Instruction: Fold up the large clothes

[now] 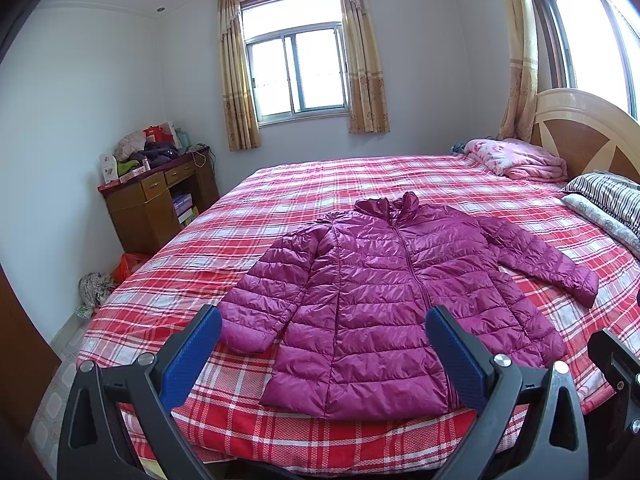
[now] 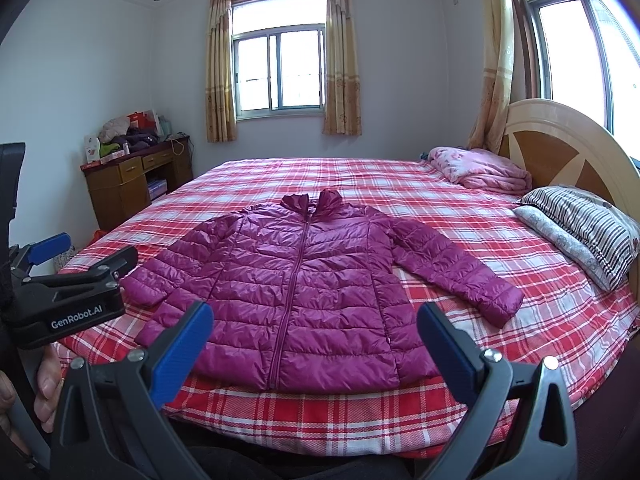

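Tools (image 1: 323, 350) wide above jacket (image 1: 384, 292) hem

Left claw (image 1: 323, 344) and right claw (image 2: 314, 340) both gape wide, side by side, holding nothing.

You get bright daylight from the blown-out curtained window (image 1: 296, 68), soft shadows, sharp focus, fisheye-bent, dark-vignetted corners.
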{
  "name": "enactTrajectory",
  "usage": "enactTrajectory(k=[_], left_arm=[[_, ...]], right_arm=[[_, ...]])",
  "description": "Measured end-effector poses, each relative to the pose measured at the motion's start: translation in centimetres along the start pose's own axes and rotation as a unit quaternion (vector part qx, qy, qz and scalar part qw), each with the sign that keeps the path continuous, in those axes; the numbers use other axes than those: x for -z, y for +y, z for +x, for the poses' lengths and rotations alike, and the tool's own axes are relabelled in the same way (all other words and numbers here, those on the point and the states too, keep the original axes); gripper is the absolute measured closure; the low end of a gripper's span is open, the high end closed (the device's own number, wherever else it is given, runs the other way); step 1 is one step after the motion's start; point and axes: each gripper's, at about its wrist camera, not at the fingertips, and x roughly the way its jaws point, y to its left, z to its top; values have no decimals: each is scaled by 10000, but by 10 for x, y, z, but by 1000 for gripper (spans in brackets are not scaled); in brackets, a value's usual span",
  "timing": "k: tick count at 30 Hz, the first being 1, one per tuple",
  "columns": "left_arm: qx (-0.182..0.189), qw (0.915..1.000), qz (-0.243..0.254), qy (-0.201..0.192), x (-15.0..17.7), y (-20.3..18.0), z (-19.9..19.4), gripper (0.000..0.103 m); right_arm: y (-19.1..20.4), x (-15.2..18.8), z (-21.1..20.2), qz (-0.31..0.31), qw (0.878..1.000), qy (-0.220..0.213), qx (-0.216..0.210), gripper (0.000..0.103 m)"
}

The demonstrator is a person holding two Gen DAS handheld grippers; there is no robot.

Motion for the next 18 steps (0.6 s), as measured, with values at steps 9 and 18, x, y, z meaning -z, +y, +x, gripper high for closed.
enactTrajectory(k=[9,18], left_arm=[[3,10000,-9,-1,0,0,-1,1],[20,10000,2,5,1,0,-2,1]], right_arm=[[1,0,0,-2,10000,6,-5,0],[-2,3,2,22,10000,33,-16,0]])
